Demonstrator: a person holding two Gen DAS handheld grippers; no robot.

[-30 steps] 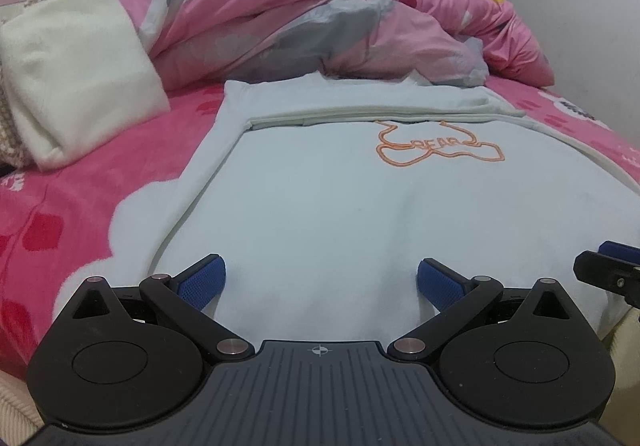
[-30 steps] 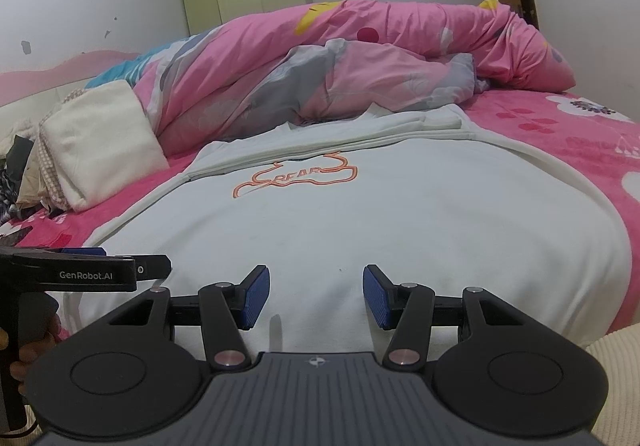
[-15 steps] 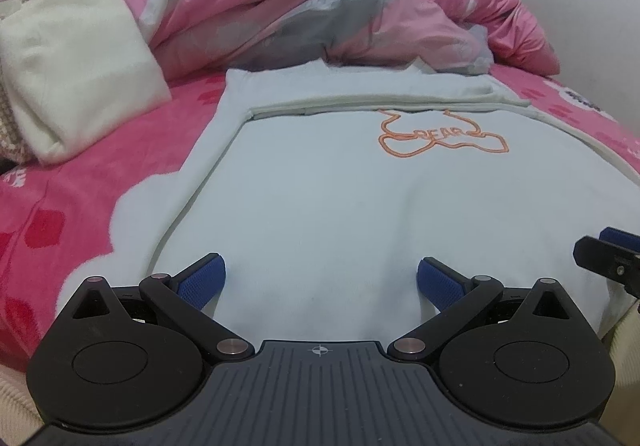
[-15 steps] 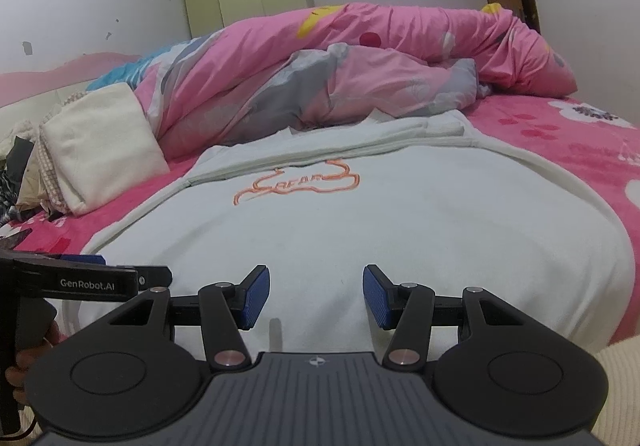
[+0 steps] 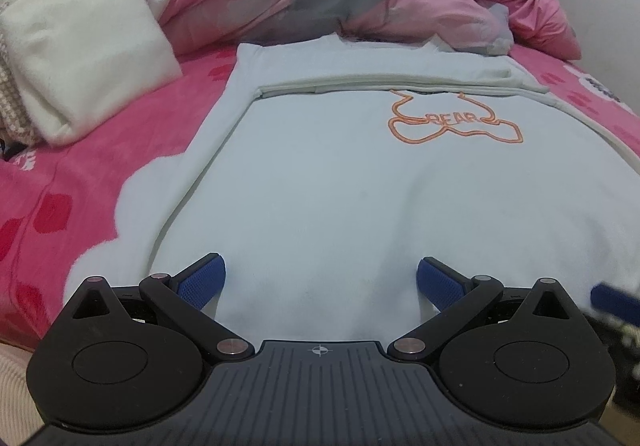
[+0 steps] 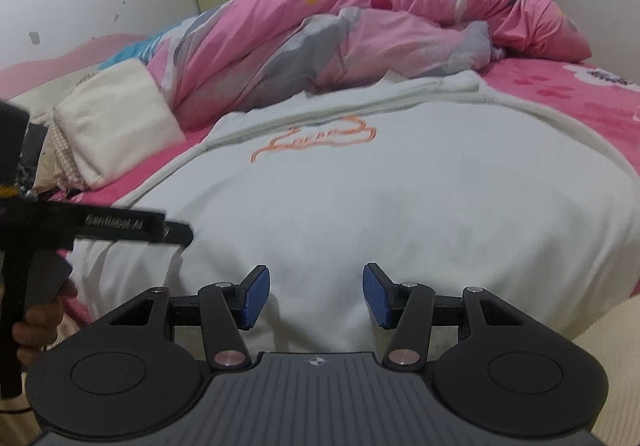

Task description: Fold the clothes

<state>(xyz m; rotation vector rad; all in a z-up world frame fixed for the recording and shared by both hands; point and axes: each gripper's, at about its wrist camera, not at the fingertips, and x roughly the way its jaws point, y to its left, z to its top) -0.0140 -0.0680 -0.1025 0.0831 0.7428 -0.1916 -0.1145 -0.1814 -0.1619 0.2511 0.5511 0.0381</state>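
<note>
Pale bear-print shirt (image 5: 360, 186) lies flat on the bed (image 5: 60, 186), filling frame centre, sides apparently tucked in, both left tool (image 5: 320, 280) and right tool (image 6: 316, 296) spread empty over its near hem, likely placed to pinch it.

Pale blue shirt (image 5: 360, 198) with orange bear outline; pink patterned bedsheet (image 5: 92, 166).

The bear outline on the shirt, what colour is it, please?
Orange bear outline; clearest in the left wrist view.
</note>
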